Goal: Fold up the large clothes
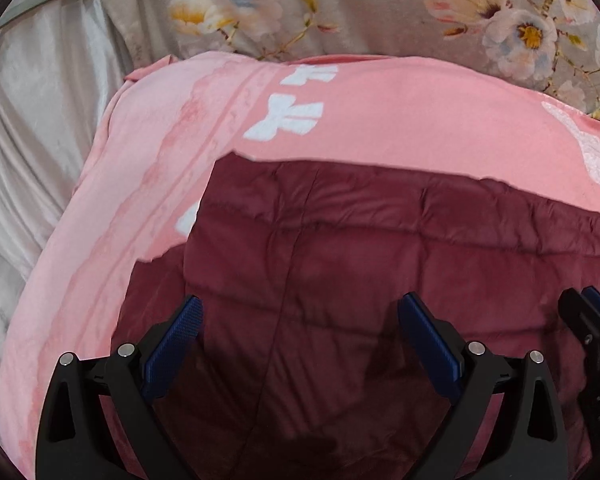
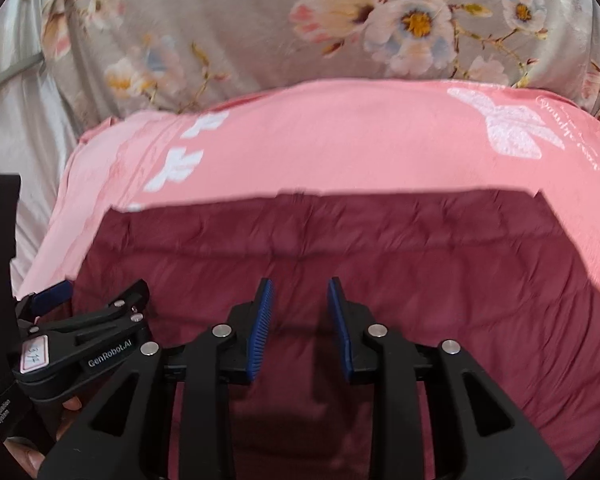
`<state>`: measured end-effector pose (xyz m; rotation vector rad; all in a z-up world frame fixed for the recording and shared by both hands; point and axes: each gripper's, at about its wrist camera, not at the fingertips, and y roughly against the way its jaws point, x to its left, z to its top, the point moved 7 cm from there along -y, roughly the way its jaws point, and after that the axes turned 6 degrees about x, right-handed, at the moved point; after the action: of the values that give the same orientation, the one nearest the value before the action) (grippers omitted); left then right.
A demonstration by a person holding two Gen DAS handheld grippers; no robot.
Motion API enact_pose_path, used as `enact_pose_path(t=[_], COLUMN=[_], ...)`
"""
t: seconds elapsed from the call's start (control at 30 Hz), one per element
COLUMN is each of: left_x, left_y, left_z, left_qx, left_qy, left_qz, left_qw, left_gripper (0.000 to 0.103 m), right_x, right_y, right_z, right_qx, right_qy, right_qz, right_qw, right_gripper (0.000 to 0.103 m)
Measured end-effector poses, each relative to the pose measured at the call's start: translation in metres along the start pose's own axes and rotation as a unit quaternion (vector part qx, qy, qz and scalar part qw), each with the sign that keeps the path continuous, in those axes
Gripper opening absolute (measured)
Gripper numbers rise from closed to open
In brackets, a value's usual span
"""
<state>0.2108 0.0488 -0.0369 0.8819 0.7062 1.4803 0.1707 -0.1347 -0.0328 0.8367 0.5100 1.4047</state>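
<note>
A dark maroon quilted garment [image 1: 340, 240] [image 2: 340, 248] lies flat on a pink blanket [image 1: 380, 120] [image 2: 340, 140] with white bow prints; its far edge runs straight across. In the left wrist view my left gripper [image 1: 300, 300] hovers over the garment's left part, jaws wide open and empty. My right gripper [image 2: 300, 282] stands over the garment's middle with a narrow gap between its blue pads, and no cloth in the gap. The left gripper [image 2: 96, 292] also shows at the left of the right wrist view, close beside the right one.
A grey floral bed sheet [image 1: 360, 8] [image 2: 240, 32] lies beyond the pink blanket. Silvery satin fabric [image 1: 40, 120] [image 2: 20, 120] spreads at the left. A hand [image 2: 28, 456] shows at the bottom left, under the left gripper's body.
</note>
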Motion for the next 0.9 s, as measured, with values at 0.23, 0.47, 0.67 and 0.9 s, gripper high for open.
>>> enact_pose_path(t=[0.23, 0.47, 0.67, 0.9], left_x=[-0.003, -0.004, -0.002, 0.027], left_y=[-0.01, -0.014, -0.012, 0.026], left_z=[-0.013, -0.016, -0.02, -0.056], left_qx=[-0.012, -0.023, -0.014, -0.01], left_qy=[-0.005, -0.004, -0.003, 0.003], left_qz=[0.008, 0.011, 0.008, -0.011], left_qw=[0.9999, 0.9997, 0.9999, 0.9999], left_gripper=[0.098, 0.098, 0.098, 0.098], right_x=[0.005, 0.007, 0.008, 0.01], right_y=[-0.014, -0.018, -0.003, 0.041], right_z=[-0.02, -0.021, -0.026, -0.067], right_qx=[-0.007, -0.001, -0.007, 0.009], right_qy=[0.024, 0.032, 0.029, 0.05], right_qz=[-0.034, -0.045, -0.04, -0.013], right_qw=[0.999, 0.998, 0.999, 0.999], right_gripper=[0.033, 0.034, 0.034, 0.034])
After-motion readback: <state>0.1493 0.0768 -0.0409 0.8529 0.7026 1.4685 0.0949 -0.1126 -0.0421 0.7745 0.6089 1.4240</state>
